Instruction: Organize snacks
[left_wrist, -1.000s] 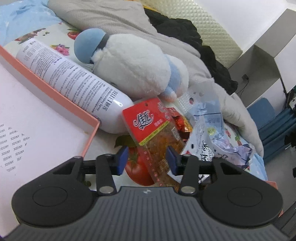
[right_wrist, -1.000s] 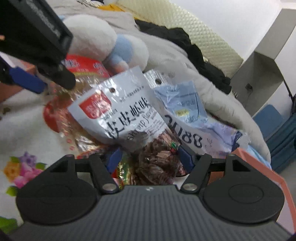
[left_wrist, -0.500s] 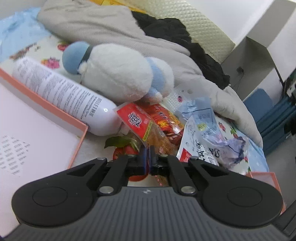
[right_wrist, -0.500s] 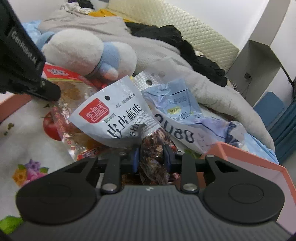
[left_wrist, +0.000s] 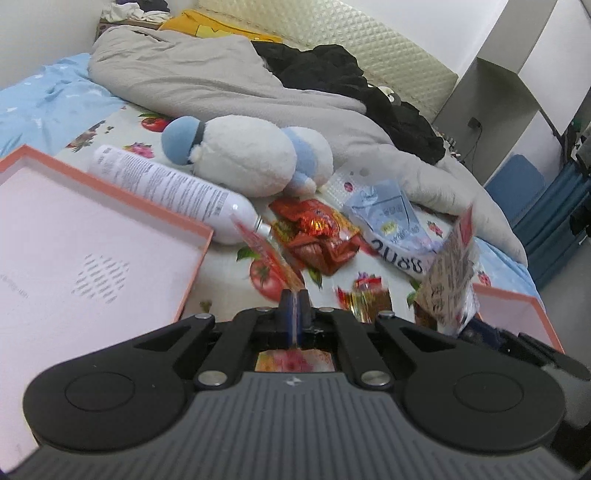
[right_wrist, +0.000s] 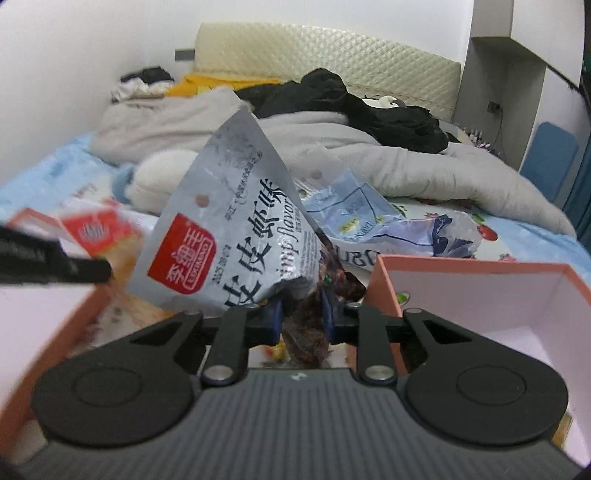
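My left tongs (left_wrist: 294, 314) are clamped flat on the thin edge of a red-and-orange snack packet (left_wrist: 266, 254), which stands edge-on from the pads, lifted clear of the bed. My right tongs (right_wrist: 301, 317) have just been closing and now pinch the dark, see-through bottom of a silver shrimp snack bag (right_wrist: 236, 236); the bag's printed top flops up and left because I hold it by the lower end. I judge both grips sit low on the packets so each can be dropped straight into a box.

Just beside the right tongs is an open pink box with an orange rim (right_wrist: 461, 266), its inside bare where I can see it. A matching shallow box or lid (left_wrist: 110, 206) lies to the left of my left tongs.

The silver bag shows a red square logo, large Chinese characters and the words "flavor" with part of "shrimp".

Farther out on the fruit-print bedsheet (left_wrist: 373, 269) lie a crumpled red foil packet (left_wrist: 317, 236) and a pale blue bag (left_wrist: 391, 218) with large upside-down digits. A white spray bottle (left_wrist: 166, 188) with fine print leans on the lid, a blue-and-white plush toy (left_wrist: 243, 155) behind it.
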